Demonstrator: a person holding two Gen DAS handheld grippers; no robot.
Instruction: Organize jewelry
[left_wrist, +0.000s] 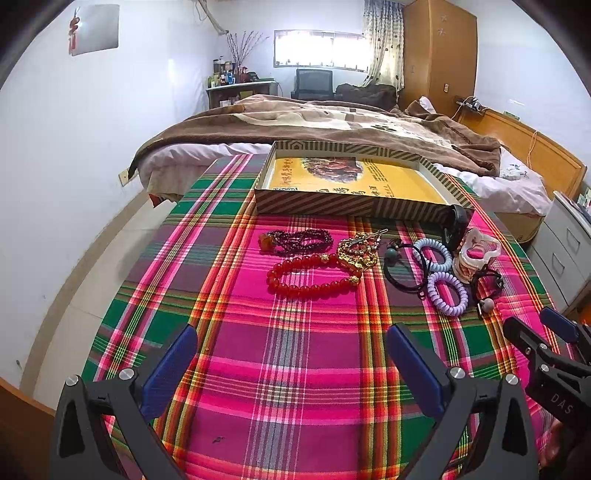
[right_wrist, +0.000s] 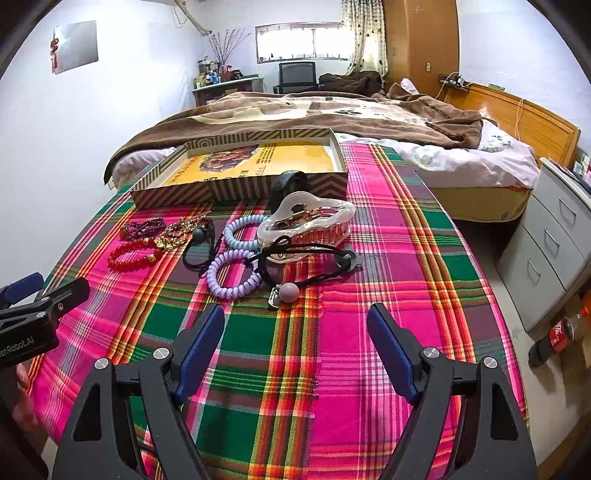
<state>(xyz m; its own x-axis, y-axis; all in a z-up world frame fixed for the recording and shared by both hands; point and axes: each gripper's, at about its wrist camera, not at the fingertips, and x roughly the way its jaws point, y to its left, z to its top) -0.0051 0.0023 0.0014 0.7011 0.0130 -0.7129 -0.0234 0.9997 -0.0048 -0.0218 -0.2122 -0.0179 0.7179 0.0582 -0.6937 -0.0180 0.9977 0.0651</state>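
Jewelry lies on the plaid cloth (left_wrist: 295, 369) in front of a shallow striped box (left_wrist: 314, 203) with a yellow bottom. From left to right: a dark purple bead bracelet (left_wrist: 299, 238), a red bead bracelet (left_wrist: 314, 273), a gold chain (left_wrist: 358, 251), coiled hair ties (right_wrist: 221, 291), a clear claw clip (right_wrist: 306, 225) and a black elastic with a grey ball (right_wrist: 288, 291). My left gripper (left_wrist: 293, 332) is open, short of the red bracelet. My right gripper (right_wrist: 295, 310) is open, just short of the grey ball. Neither holds anything.
A black band (right_wrist: 288, 184) leans on the box's front wall (right_wrist: 240, 190). Behind the table is a bed with a brown blanket (right_wrist: 295, 118). Grey drawers (right_wrist: 554, 240) and a cola bottle (right_wrist: 557, 332) on the floor are to the right. The table edge drops off left and right.
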